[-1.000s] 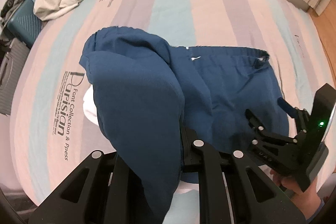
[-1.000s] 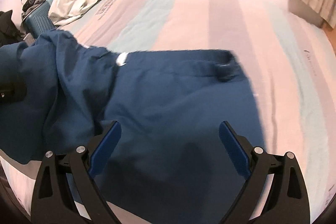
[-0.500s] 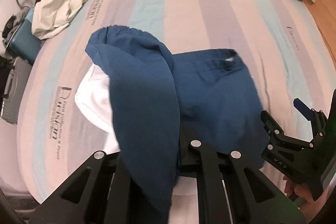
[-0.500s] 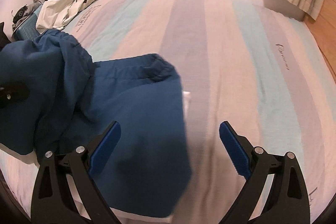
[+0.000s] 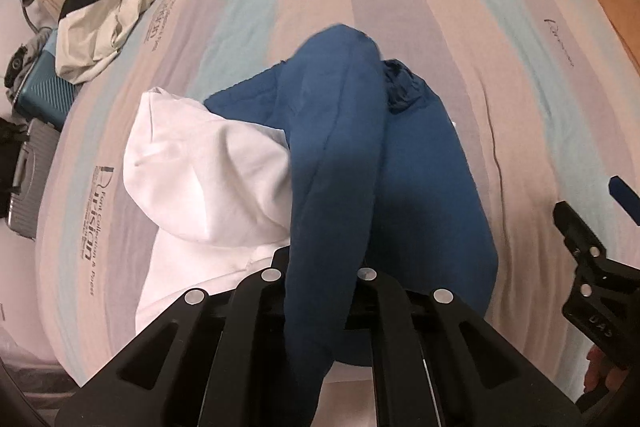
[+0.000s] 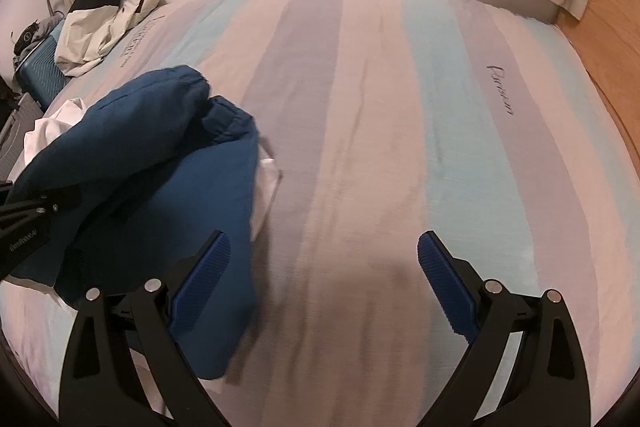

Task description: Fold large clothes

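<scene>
The blue garment point(image 5: 404, 163) lies bunched up on the striped bed point(image 5: 460, 27), and part of it rises in a long fold into the left gripper point(image 5: 320, 291). The left fingers point(image 5: 372, 311) are clenched on that fold, so the cloth hangs down between them. A white lining point(image 5: 208, 167) sticks out from under the blue cloth, to the left of those fingers.

The right gripper point(image 6: 324, 279) hangs over the bed with its fingers point(image 6: 444, 279) spread wide and nothing between them. The blue garment point(image 6: 160, 155) sits beside its left finger. Bare striped sheet lies ahead of the right fingers.

Far ahead and to the left, a black and cream jacket point(image 5: 104, 11) lies at the bed's corner, next to a teal suitcase point(image 5: 44, 83).
</scene>
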Demonstrator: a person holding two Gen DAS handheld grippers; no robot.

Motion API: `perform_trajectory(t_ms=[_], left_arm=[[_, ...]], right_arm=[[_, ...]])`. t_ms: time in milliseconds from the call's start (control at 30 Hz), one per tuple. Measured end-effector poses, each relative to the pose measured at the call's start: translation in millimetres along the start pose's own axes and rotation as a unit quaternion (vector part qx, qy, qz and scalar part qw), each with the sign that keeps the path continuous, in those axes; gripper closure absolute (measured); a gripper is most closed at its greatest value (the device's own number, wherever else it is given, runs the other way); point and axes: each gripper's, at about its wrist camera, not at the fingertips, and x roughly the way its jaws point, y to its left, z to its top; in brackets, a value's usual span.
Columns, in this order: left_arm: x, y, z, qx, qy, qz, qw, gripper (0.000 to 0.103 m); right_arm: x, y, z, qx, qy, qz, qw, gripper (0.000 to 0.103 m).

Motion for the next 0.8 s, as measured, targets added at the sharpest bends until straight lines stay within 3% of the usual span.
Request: perform_trajectory(t_ms=[533, 800], left_arm=[[11.2, -73.7, -8.0, 0.054, -0.005, 0.028, 0.9981, 0.099], [23.3, -107.0, -28.5, 0.099, -0.019, 0.054, 0.9934, 0.099]], right_arm=[[-0.5, -56.2, -15.1, 0.018, 0.011, -0.014, 1.0, 0.012], [10.3, -77.8, -22.4, 0.028, 0.022, -0.019, 0.999, 0.012]])
